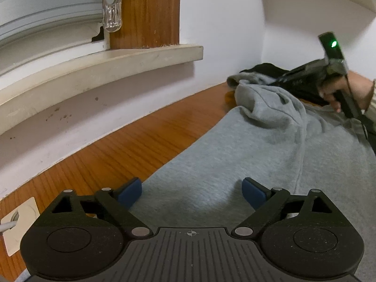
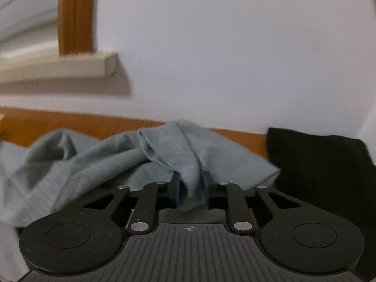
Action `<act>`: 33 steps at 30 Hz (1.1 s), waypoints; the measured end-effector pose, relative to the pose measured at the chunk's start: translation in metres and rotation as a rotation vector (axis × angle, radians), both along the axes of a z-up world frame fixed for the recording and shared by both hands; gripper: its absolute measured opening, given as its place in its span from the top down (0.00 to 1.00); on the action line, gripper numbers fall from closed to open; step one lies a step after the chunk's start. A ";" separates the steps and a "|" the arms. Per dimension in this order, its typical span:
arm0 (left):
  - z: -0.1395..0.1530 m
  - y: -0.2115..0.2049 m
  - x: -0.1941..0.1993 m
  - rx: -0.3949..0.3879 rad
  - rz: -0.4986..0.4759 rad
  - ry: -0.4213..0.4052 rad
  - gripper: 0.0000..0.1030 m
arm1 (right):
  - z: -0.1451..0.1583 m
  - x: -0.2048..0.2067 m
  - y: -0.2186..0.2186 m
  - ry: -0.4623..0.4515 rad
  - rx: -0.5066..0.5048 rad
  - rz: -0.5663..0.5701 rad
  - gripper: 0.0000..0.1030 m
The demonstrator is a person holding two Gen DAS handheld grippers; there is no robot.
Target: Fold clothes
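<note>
The grey sweatshirt lay on the desk. The right tongs pinched its bunched far end, the nearer pair for folding; the left tongs gaped empty over the near end.

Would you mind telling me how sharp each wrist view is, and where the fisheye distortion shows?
Left wrist view: mostly sharp, the window sill bowed into a curve by the lens. Right wrist view: smeared throughout, the grey garment and black cloth soft-edged.
</note>
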State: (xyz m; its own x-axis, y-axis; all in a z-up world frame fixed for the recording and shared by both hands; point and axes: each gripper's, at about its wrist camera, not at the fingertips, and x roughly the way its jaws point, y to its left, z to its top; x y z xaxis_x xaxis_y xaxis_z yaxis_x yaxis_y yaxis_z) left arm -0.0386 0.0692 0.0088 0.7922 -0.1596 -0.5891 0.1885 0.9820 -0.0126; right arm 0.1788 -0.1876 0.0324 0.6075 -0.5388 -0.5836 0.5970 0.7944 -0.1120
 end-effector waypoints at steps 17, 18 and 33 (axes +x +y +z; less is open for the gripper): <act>0.002 0.014 0.002 -0.082 0.011 0.004 0.08 | 0.217 -0.221 0.167 0.133 -0.473 -0.323 0.91; 0.002 0.014 0.002 -0.085 0.011 0.002 0.06 | 0.220 -0.232 0.173 0.156 -0.486 -0.351 0.90; 0.001 0.015 0.004 -0.095 0.011 0.007 0.04 | 0.200 -0.318 0.230 0.287 -0.357 -0.417 0.78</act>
